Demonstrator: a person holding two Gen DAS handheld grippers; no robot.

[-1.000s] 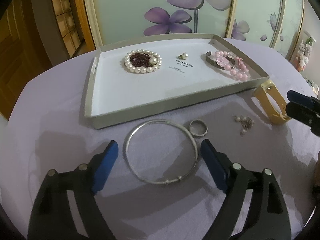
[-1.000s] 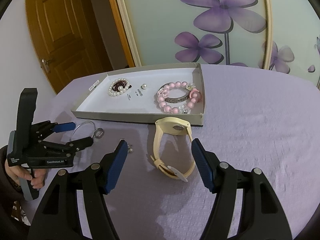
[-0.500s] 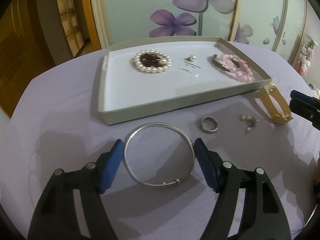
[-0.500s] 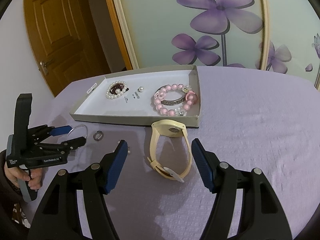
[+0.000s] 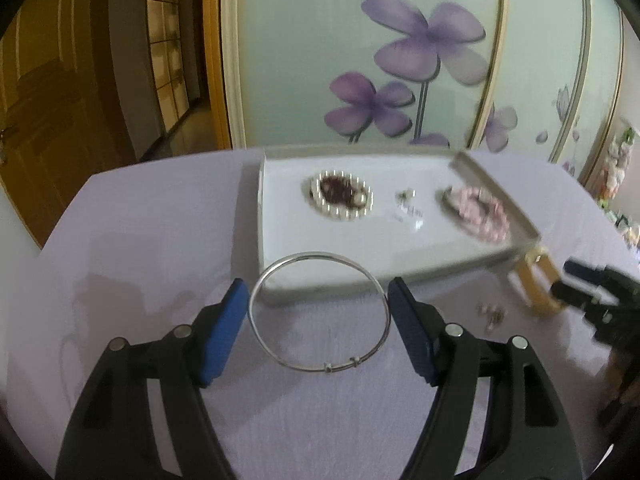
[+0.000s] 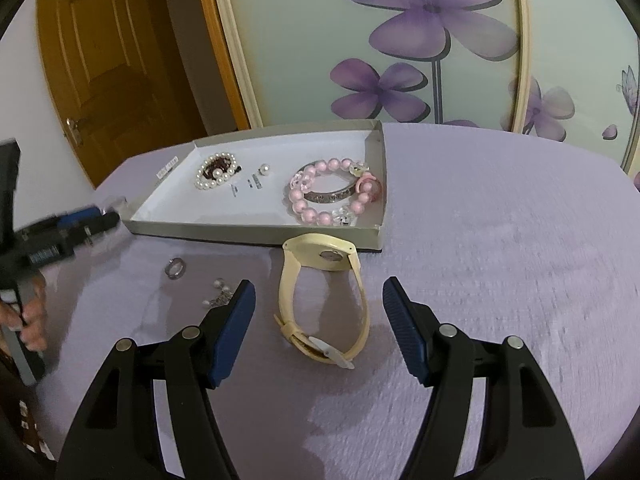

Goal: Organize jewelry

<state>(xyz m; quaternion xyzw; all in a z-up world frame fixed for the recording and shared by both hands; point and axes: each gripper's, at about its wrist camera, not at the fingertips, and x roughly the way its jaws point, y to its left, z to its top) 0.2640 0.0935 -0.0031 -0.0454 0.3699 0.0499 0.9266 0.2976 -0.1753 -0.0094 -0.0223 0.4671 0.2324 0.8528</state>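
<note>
My left gripper (image 5: 318,316) is shut on a thin silver bangle (image 5: 320,369), gripped across its width and lifted off the cloth, tilted up towards the grey tray (image 5: 280,240). The tray holds a pearl bracelet (image 5: 340,196), a small pearl piece (image 5: 406,196) and a pink bead bracelet (image 5: 480,212). My right gripper (image 6: 316,320) is open, its blue pads either side of a cream watch (image 6: 324,300) lying on the cloth, not touching it. A silver ring (image 6: 176,268) and a small pearl earring cluster (image 6: 220,296) lie to its left.
The round table has a lilac cloth (image 6: 500,260). The tray (image 6: 256,228) sits at the back middle. A wooden door (image 6: 100,60) and a flower-painted glass panel (image 6: 400,40) stand behind. My left gripper shows blurred at the left edge of the right wrist view (image 6: 76,220).
My left gripper closed on the silver bangle and lifted it off the cloth, tilting up and towards the tray. My right gripper moved slightly nearer the watch and stays open.
</note>
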